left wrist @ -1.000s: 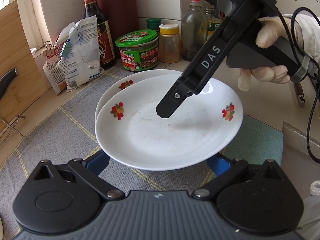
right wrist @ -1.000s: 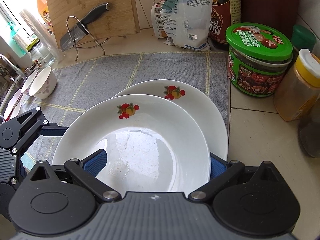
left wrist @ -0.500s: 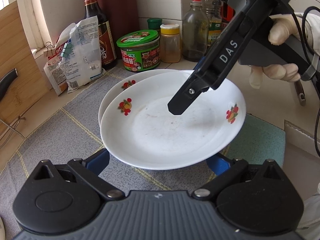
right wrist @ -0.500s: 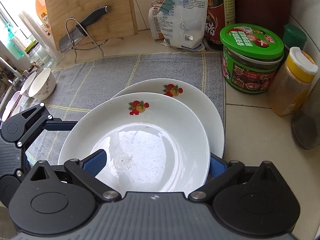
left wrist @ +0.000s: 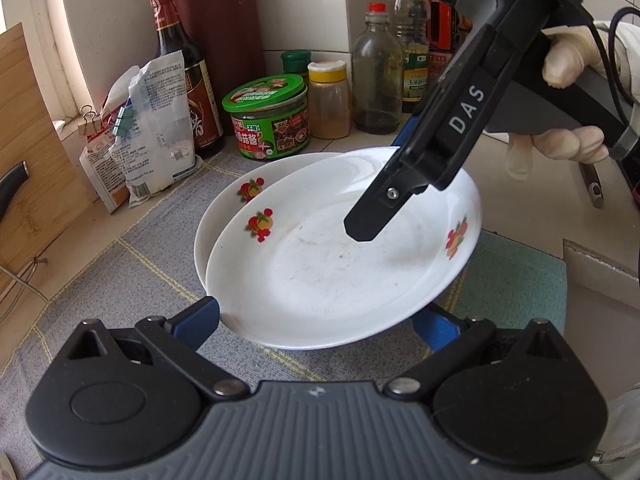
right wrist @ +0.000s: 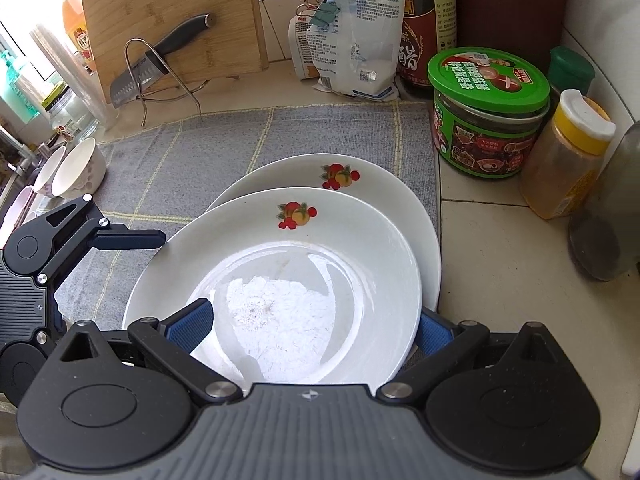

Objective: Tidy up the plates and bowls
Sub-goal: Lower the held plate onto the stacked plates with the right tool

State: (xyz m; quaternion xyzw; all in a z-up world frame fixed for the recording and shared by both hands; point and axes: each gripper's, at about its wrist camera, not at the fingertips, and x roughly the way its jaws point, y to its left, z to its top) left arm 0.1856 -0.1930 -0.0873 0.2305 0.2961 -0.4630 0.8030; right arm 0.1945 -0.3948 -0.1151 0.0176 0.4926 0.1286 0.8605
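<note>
The right tool [right wrist: 312,326], clamped on the upper plate [left wrist: 328,272], has carried it toward 11 o'clock, tilted, until it nearly covers the lower plate [left wrist: 228,196]. The left tool [left wrist: 320,320] stands apart at the plate's near rim. Judgement: stacking is nearly complete and only lowering remains.

The desk [right wrist: 492,248] is tiled and pale. A grey cloth [right wrist: 224,152] with yellow lines lies flat on it. A white plate [right wrist: 372,176] with a fruit picture sits on the cloth. Two small bowls [right wrist: 76,168] sit at the cloth's left edge. Beside the cloth stand a green-lidded jar [right wrist: 486,120], a yellow-capped jar [right wrist: 568,160], a dark bottle [right wrist: 424,28], a white bag [right wrist: 352,36] and a wooden board [right wrist: 172,20].
</note>
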